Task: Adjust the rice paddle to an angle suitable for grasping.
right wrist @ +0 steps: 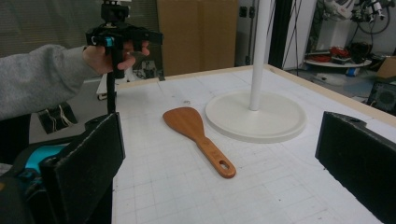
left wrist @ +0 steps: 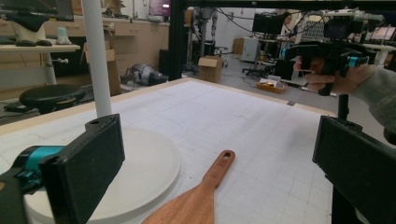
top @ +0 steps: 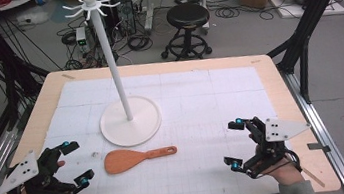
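A wooden spatula [top: 135, 158] lies flat on the white gridded mat, blade to the left, handle with a hole pointing right. It also lies ahead of my left jaws [left wrist: 201, 196] and between my right jaws [right wrist: 201, 133]. A white stand [top: 130, 117] with a round base, a tall pole and hooked arms on top rises just behind it. My left gripper [top: 78, 163] hovers left of the blade, jaws wide apart with nothing between them. At the right of the mat my right gripper [top: 235, 143] is open too, well away from the handle.
The table's wooden rim [top: 290, 91] frames the mat. A black stool [top: 189, 21], cables and boxes stand on the floor beyond the far edge. Dark frame legs [top: 303, 34] rise at the right, and bare mat lies between the two grippers.
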The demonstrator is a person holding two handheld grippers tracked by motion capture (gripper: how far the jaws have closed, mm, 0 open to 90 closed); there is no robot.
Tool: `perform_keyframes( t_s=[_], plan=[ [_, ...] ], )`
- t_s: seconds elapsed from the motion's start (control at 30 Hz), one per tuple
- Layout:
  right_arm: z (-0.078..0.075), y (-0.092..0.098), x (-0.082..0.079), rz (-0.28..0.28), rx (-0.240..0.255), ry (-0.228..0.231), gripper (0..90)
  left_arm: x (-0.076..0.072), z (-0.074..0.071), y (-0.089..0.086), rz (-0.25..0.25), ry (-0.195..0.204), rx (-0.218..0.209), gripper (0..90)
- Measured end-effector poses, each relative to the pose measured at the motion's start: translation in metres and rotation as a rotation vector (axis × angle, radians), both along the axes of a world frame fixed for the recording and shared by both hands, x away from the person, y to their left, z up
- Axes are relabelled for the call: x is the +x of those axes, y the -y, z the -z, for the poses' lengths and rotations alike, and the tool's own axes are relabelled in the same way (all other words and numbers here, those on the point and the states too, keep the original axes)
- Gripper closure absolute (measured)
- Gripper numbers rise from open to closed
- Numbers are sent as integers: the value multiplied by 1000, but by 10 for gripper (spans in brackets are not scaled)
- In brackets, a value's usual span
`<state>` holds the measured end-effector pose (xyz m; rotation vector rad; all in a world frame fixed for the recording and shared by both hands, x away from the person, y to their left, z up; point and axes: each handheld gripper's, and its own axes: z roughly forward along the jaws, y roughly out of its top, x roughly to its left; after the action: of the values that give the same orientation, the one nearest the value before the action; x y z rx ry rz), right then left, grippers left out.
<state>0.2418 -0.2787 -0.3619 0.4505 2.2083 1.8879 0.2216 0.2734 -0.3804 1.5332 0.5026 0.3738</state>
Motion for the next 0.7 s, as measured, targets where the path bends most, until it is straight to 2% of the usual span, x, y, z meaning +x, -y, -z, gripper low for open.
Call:
perform_keyframes(
  t_s=[0.3,0.5,0.7],
  plan=[
    [4,3,1,20,-6,-17,0,2,5,5,45,-28,3,26],
    [4,3,1,29,1,-22,0,-1,6,9,62,-17,27,26],
    [5,1,4,20,-5,-33,0,0,7,11,52,-12,29,26]
  ],
)
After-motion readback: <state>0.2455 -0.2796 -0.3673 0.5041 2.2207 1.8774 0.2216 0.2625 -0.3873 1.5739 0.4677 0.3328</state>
